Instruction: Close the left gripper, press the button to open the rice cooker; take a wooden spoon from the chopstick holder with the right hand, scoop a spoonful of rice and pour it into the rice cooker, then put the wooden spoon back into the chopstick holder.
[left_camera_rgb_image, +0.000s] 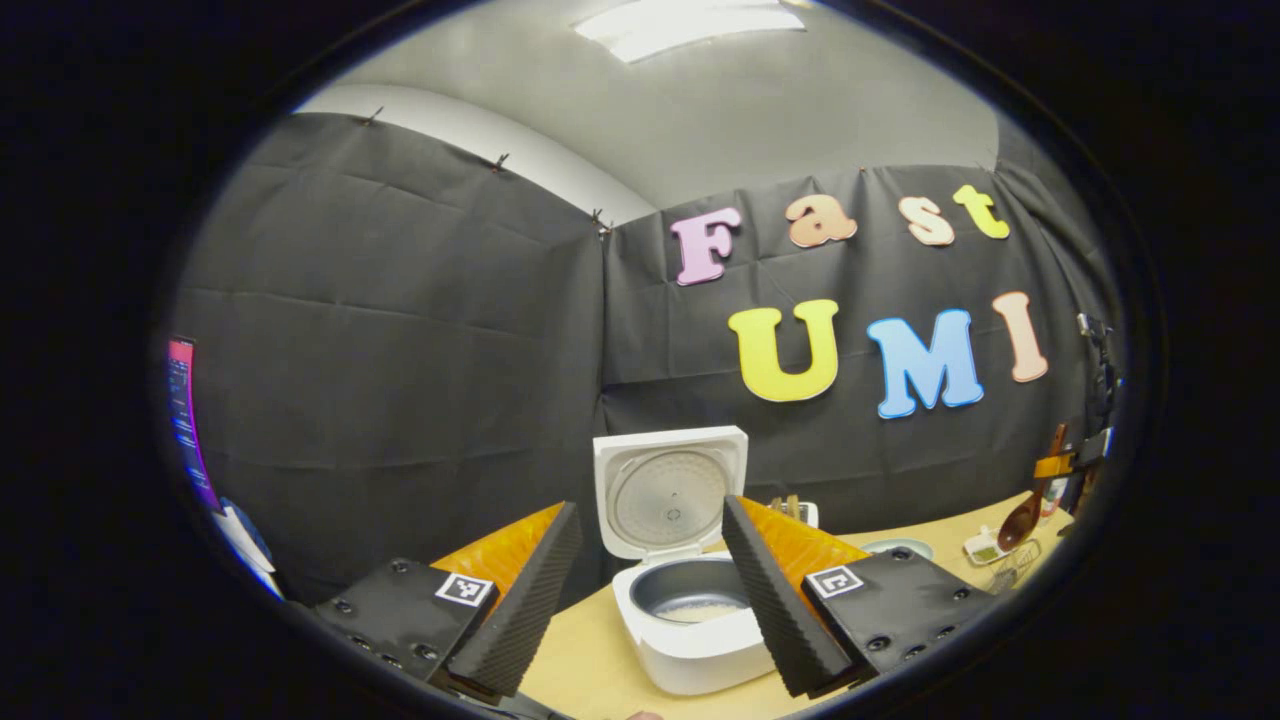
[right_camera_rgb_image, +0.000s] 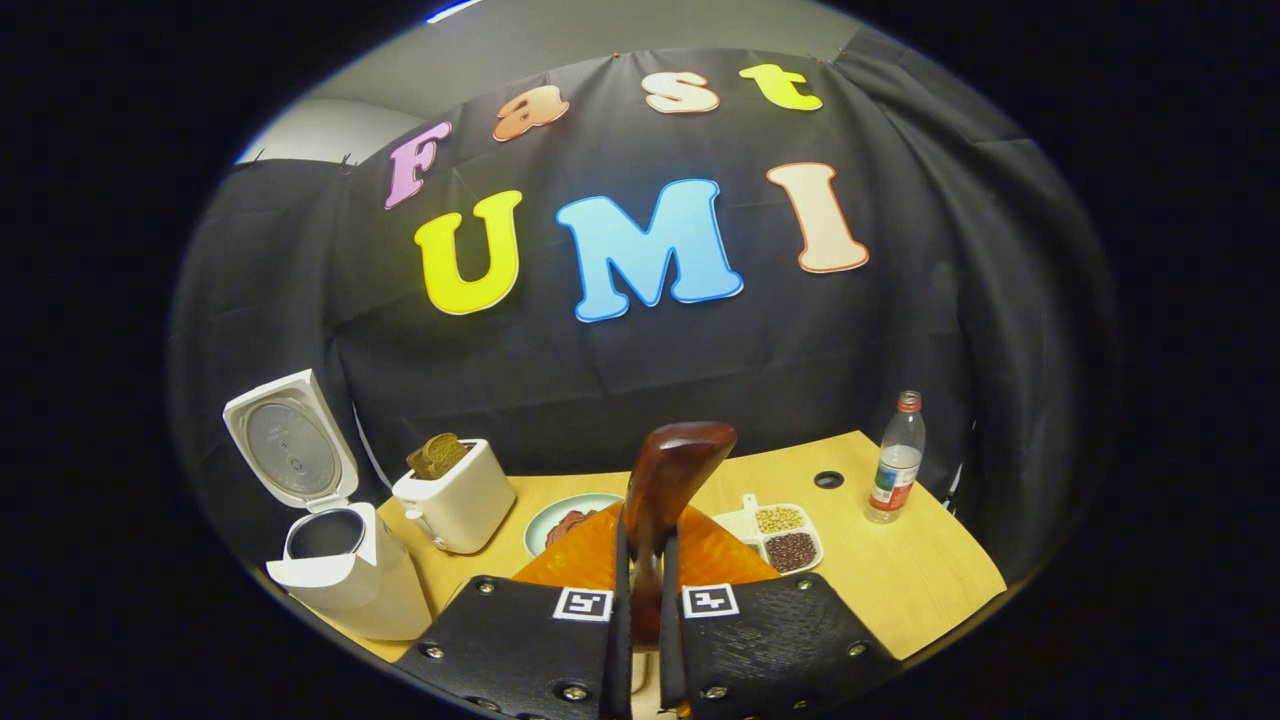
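White cooker, left gripper view: cooker (left_camera_rgb_image: 690, 620) on the table (left_camera_rgb_image: 590, 670), lid (left_camera_rgb_image: 668, 490) up, a little rice in the pot.
Left gripper (left_camera_rgb_image: 640, 590): fingers apart, holding nothing, cooker between them farther off.
Right gripper, far right: spoon (left_camera_rgb_image: 1022, 520) held above the table.
Right gripper view: right gripper (right_camera_rgb_image: 641, 600), fingers clamped on the spoon (right_camera_rgb_image: 665, 490), bowl up.
Table (right_camera_rgb_image: 900, 580): cooker (right_camera_rgb_image: 335, 570) left, open; toaster (right_camera_rgb_image: 455, 500), plate (right_camera_rgb_image: 570, 520), grain tray (right_camera_rgb_image: 785, 535), bottle (right_camera_rgb_image: 895, 460).

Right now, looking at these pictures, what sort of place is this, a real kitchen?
Probably a mock kitchen counter set up in a cloth-walled booth, not a real kitchen. A wooden table carries an open rice cooker, a toaster and a divided dish of beans, backed by pinned black cloth.
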